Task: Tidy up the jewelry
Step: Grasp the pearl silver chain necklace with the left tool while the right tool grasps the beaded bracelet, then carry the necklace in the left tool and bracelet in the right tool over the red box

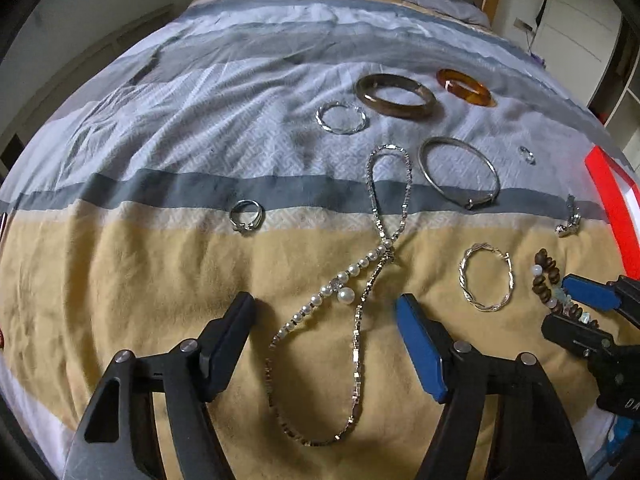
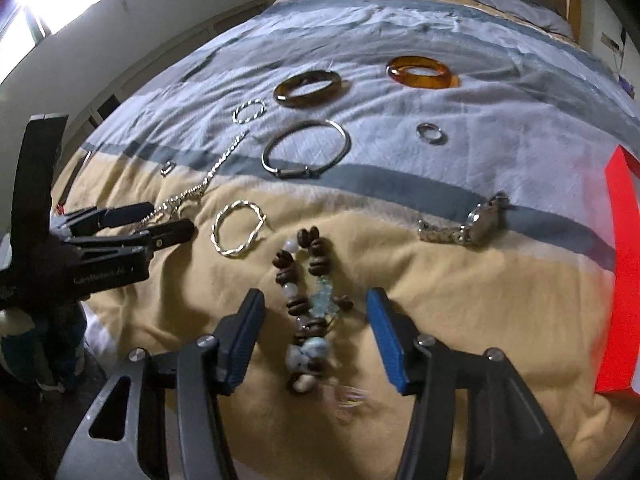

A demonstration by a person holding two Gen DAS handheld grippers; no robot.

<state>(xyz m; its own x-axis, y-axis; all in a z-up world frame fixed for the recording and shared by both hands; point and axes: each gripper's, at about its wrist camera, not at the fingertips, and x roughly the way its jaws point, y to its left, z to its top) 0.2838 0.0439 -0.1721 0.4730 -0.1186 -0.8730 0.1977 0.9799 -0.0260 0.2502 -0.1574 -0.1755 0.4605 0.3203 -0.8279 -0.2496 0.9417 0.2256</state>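
A pearl-and-chain necklace lies in a crossed loop on the tan band of the striped bedspread, and the left tongs stand spread to either side of its lower loop, the pads clear of the chain. To its right a twisted silver bangle lies flat, and just beyond that a brown beaded bracelet with pale blue and white stones lies stretched out on the same tan band. The right tongs straddle this bracelet with the beads between the blue pads; the pads stand apart and do not press on the beads. Farther up the bed, on the grey and white stripes, lie a plain silver bangle with a clasp, a small twisted silver ring-shaped bangle, a dark brown bangle and an amber bangle, all separate from one another. A silver ring rests left of the necklace at the edge of the dark grey stripe, and another small ring lies well to the right on the pale fabric. A metal wristwatch lies on its side near a red box at the bed's right edge.
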